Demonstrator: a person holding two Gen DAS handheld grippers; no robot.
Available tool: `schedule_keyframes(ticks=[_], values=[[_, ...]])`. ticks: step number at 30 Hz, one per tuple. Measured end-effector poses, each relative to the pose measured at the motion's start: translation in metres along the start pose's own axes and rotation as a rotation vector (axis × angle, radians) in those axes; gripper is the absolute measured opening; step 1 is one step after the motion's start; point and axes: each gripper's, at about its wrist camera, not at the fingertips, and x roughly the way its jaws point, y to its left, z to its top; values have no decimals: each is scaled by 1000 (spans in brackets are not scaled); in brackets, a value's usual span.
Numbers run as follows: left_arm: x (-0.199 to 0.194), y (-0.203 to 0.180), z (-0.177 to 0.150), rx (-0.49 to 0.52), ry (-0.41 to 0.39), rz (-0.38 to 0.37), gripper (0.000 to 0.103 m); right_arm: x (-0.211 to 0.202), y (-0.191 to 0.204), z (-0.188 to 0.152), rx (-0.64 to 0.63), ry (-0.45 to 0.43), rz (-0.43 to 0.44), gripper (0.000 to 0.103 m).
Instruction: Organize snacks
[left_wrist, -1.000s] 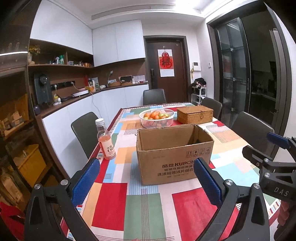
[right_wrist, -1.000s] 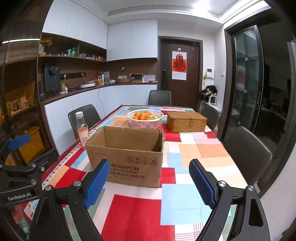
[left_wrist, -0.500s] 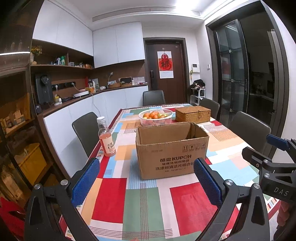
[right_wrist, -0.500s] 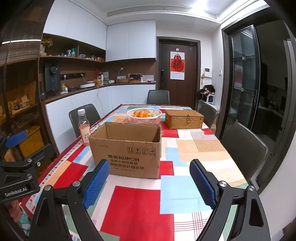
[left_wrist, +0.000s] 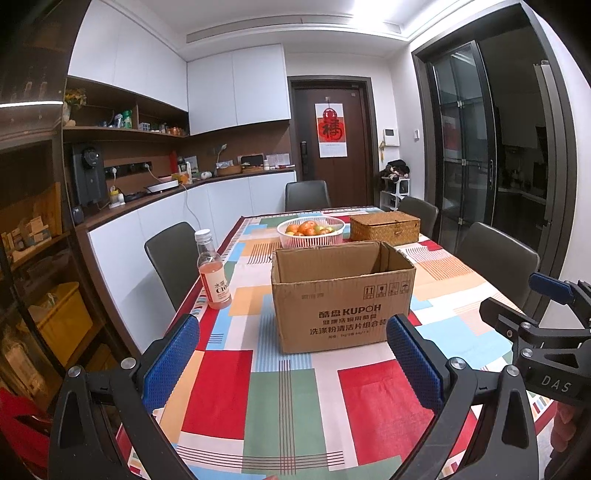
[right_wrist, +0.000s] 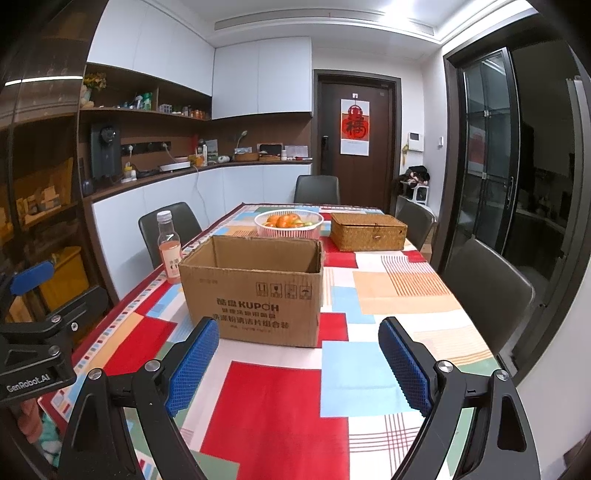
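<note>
An open brown cardboard box (left_wrist: 341, 295) stands in the middle of the table; it also shows in the right wrist view (right_wrist: 255, 291). A bottle of pink drink (left_wrist: 213, 275) with a white cap stands to its left, near the table's left edge, and shows in the right wrist view (right_wrist: 169, 253) too. My left gripper (left_wrist: 291, 360) is open and empty, above the table's near end. My right gripper (right_wrist: 299, 363) is open and empty, beside it on the right. The box's inside is hidden.
A white basket of fruit (left_wrist: 311, 230) and a lidded wicker box (left_wrist: 384, 229) stand behind the cardboard box. Dark chairs (right_wrist: 487, 291) surround the table with the colourful cloth (right_wrist: 280, 402). A counter (left_wrist: 155, 199) runs along the left wall.
Both grippers have drawn back from the table and risen a little; the box and bottle look smaller and farther. Both stay open. Nothing on the table has moved.
</note>
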Motion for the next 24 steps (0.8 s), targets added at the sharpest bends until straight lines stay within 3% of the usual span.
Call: schedule_keyframes(ticks=[24], values=[[-10, -1, 2, 4, -17, 21, 103, 0, 0, -3, 3, 0, 1, 89]])
